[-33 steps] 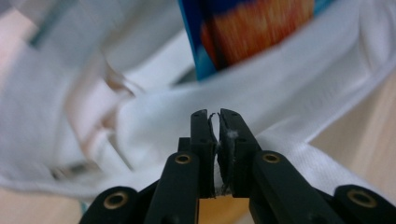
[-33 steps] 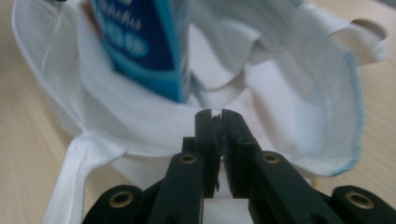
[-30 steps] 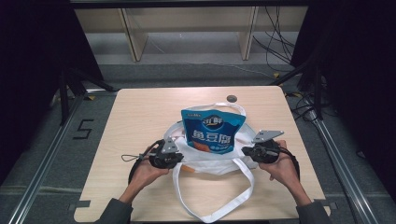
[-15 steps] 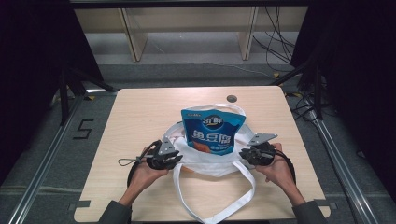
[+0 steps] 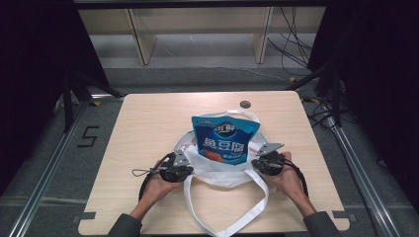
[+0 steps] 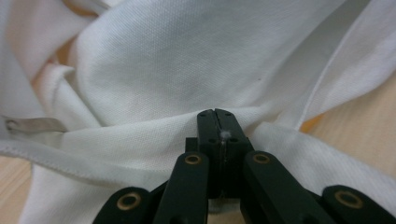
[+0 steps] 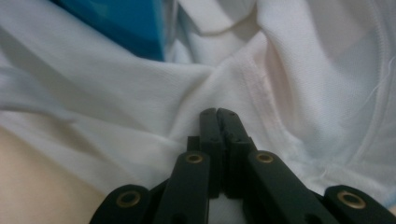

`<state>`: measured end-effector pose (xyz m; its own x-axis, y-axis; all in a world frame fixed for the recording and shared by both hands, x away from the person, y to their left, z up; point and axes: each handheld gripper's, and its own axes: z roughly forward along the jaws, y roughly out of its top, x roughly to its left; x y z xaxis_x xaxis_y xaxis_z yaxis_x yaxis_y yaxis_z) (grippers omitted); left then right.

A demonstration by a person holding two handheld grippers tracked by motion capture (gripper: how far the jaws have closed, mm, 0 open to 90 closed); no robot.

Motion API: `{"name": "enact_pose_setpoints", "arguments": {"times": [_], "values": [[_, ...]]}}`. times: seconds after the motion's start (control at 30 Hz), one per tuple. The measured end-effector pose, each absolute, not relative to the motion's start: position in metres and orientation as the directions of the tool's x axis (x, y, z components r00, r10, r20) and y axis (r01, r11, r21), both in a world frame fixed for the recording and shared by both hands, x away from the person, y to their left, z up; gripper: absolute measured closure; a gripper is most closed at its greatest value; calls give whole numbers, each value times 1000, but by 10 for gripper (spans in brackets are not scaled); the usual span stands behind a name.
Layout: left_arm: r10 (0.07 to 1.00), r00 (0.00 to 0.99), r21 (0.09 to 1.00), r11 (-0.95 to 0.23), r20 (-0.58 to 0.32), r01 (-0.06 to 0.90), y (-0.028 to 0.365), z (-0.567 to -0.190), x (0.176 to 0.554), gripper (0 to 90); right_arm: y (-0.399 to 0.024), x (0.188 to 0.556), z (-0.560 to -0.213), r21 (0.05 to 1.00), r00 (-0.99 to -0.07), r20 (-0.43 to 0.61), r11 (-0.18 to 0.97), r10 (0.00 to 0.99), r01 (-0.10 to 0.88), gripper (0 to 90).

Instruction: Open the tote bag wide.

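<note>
A white cloth tote bag (image 5: 217,170) lies slumped near the front middle of a pale wooden table (image 5: 148,118), a blue foil snack pouch with white lettering (image 5: 225,140) standing upright in its mouth. The person's left gripper (image 5: 185,170) is clamped on the bag's left rim, its black jaws having just closed with a fold of white fabric pinched between the tips, as the left gripper view (image 6: 217,122) shows. The right gripper (image 5: 257,163) grips the opposite rim the same way, jaws just drawn together on a ridge of cloth (image 7: 217,121), with the blue pouch close beyond. Both hands rest low at the table surface, one on either side of the bag. The bag's long white handle loop (image 5: 232,217) trails toward the table's front edge, between the person's forearms. A second handle (image 5: 242,114) arches behind the pouch. Bare tabletop stretches wide to the left, right and rear. A small dark round inset (image 5: 245,104) sits near the far edge, well clear of the bag. Beyond the table, grey floor carries a painted figure five (image 5: 88,137) and loose cables (image 5: 296,54).
</note>
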<state>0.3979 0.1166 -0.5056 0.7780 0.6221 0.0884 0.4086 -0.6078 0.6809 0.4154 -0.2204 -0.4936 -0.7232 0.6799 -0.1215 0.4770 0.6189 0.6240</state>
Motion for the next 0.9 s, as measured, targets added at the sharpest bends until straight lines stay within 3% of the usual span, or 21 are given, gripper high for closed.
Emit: {"name": "enact_pose_setpoints", "arguments": {"times": [0.57, 0.77, 0.9], "values": [[689, 720, 698, -557, 85, 450, 115, -510, 433, 876, -216, 467, -501, 672, -670, -99, 546, 736, 500, 899], [724, 690, 782, -438, 15, 443, 124, -486, 420, 615, -228, 464, -485, 720, -641, -70, 483, 765, 498, 635], [725, 688, 808, -426, 35, 408, 128, -470, 406, 456, -237, 451, -470, 750, -637, -67, 460, 768, 476, 587]]}}
